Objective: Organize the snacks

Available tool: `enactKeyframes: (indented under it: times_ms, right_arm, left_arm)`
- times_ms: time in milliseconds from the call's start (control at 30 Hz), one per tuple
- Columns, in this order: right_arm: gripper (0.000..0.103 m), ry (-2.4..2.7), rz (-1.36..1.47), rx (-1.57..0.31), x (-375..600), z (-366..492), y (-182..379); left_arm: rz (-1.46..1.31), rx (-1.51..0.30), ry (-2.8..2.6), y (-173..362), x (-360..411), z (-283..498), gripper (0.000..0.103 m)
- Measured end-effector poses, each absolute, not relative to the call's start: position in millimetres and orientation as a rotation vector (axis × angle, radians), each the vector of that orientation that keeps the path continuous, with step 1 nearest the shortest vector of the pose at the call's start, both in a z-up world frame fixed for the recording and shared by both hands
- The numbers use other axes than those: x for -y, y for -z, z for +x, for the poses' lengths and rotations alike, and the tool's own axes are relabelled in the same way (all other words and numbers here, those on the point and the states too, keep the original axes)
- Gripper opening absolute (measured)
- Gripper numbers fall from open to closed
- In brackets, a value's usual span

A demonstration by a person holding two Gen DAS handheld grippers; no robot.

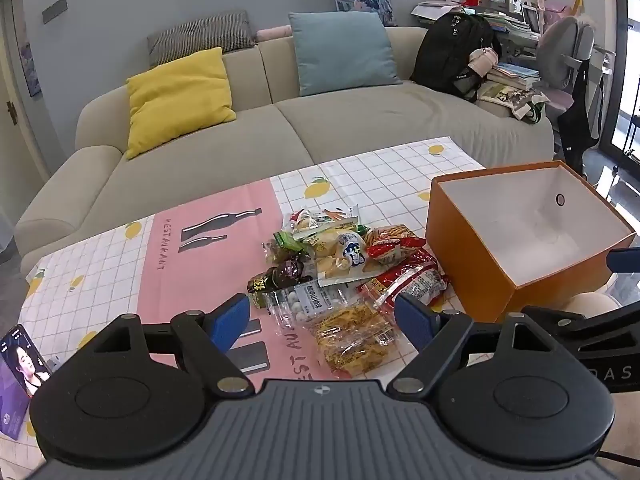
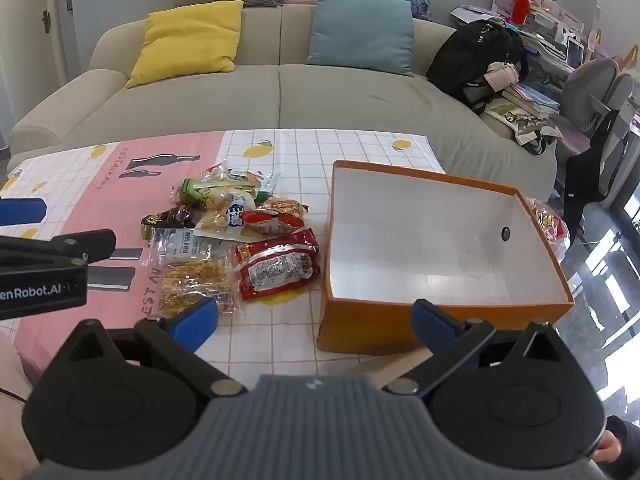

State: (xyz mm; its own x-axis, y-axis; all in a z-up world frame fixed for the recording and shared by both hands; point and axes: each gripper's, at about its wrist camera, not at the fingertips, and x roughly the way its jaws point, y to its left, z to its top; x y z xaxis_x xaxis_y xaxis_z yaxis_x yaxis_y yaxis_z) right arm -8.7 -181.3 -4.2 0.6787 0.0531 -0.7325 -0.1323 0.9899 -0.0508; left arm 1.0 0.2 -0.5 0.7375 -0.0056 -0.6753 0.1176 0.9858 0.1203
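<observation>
A pile of snack packets (image 1: pixel 340 264) lies on the tablecloth; it also shows in the right wrist view (image 2: pixel 236 236). It includes a red packet (image 2: pixel 276 270), a yellow crisp packet (image 1: pixel 352 340) and a clear bag of white balls (image 1: pixel 312 298). An empty orange box (image 1: pixel 528 236) with a white inside stands right of the pile, also in the right wrist view (image 2: pixel 440 248). My left gripper (image 1: pixel 324 320) is open and empty, just above the near edge of the pile. My right gripper (image 2: pixel 316 320) is open and empty, in front of the box's near left corner.
The table has a pink and lemon-check cloth (image 1: pixel 208 248). A phone (image 1: pixel 20 364) stands at the near left. A sofa (image 1: pixel 248 132) with cushions and a black backpack (image 1: pixel 452 52) is behind the table. Another red packet (image 2: pixel 552 222) lies right of the box.
</observation>
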Motion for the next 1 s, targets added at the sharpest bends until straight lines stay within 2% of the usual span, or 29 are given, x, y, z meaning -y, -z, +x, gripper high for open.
enactKeyframes:
  times_ms: [1000]
  right_arm:
    - [0.1, -0.134, -0.12, -0.824, 173.3, -12.9, 0.0]
  left_arm:
    - [0.135, -0.755, 0.065, 1.3, -2.0, -2.2, 0.095]
